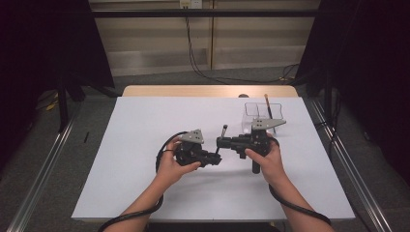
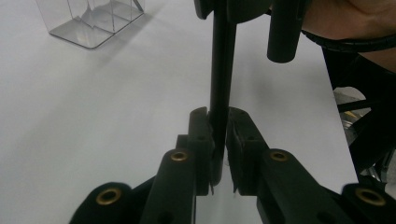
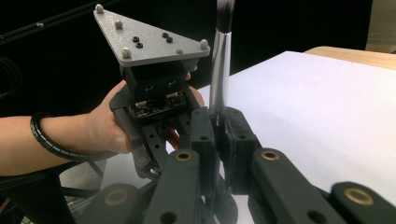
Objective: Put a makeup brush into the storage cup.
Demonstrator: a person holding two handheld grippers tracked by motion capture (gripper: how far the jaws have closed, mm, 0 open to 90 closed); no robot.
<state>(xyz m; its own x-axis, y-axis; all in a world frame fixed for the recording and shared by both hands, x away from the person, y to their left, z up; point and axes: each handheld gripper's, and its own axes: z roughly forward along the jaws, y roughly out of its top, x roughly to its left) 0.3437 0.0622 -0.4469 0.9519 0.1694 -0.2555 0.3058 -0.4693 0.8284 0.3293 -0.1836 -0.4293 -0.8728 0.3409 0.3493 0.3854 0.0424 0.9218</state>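
The slim black-handled makeup brush with a chrome ferrule (image 1: 222, 140) stood upright at frame centre, pinched between both tools. The right gripper (image 3: 219, 123) clamped it firmly; the left gripper (image 2: 218, 128) pressed its lower handle, seemingly a handover, bound perhaps for the clear plastic organiser box (image 1: 256, 116) upper right.

White table cover (image 1: 145, 145) spans your desk; wooden table edge (image 1: 208, 91) shows beyond it; clear plastic container (image 1: 258, 113) stands at your far right, second brush (image 1: 267, 107) upright inside; black cables (image 1: 203, 72) trail across floor behind.
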